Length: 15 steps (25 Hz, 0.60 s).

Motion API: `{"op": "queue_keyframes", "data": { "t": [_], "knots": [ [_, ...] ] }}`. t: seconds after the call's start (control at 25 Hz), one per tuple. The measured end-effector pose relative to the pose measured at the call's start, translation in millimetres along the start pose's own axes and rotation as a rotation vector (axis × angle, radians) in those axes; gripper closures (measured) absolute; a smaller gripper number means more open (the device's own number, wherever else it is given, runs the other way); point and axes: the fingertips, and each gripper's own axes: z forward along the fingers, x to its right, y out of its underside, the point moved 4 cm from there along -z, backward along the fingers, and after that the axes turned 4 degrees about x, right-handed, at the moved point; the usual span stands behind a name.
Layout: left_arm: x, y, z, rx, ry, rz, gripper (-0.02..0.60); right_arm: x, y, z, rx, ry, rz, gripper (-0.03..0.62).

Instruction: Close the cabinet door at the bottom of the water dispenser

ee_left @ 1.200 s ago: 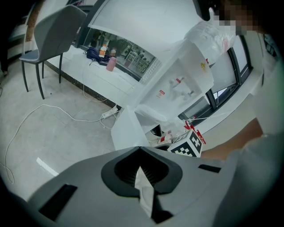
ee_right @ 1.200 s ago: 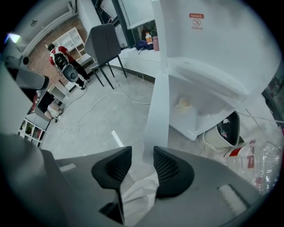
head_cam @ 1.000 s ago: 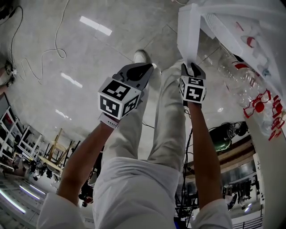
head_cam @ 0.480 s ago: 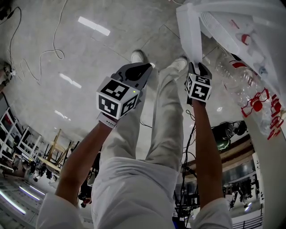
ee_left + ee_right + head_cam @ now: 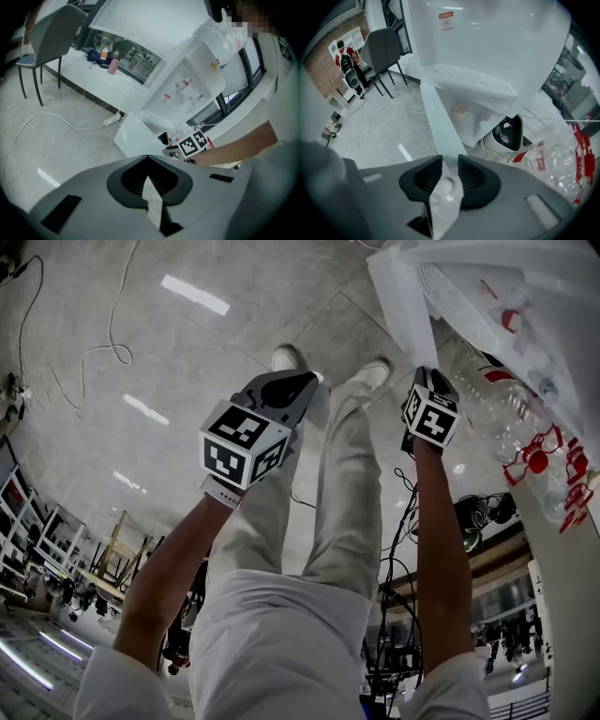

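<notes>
The white cabinet door (image 5: 440, 122) stands open below the water dispenser (image 5: 487, 42), its free edge towards me. My right gripper (image 5: 450, 161) points steeply down onto that edge. Its jaws are closing, with the door's edge between them, and both pads (image 5: 471, 176) touch the panel. In the head view the right gripper (image 5: 422, 376) sits at the door's (image 5: 403, 315) lower end. The left gripper (image 5: 300, 385) hangs over the floor to the left of the door, shut and empty. In the left gripper view its tips (image 5: 147, 157) meet, with the door (image 5: 136, 138) ahead of them.
A bag of empty plastic bottles (image 5: 506, 409) lies to the right of the dispenser. A white and black helmet-like thing (image 5: 506, 136) sits beside the open cabinet. A grey chair (image 5: 382, 47) stands further back, a cable and power strip (image 5: 110, 123) lie on the floor. The person's shoes (image 5: 286, 357) are below.
My right gripper has slid to the right along the door's edge towards the dispenser and rolled a little. The left gripper has stayed where it was.
</notes>
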Motion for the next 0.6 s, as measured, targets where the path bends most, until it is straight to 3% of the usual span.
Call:
{"op": "queue_keyframes", "data": {
  "t": [0.28, 0.6],
  "knots": [
    [2, -2, 0, -0.004, -0.001, 0.008, 0.575, 17, -8, 3, 0.005, 0.045, -0.002, 0.477],
    [3, -5, 5, -0.006, 0.002, 0.014, 0.575, 43, -18, 6, 0.016, 0.115, 0.065, 0.49]
  ]
}}
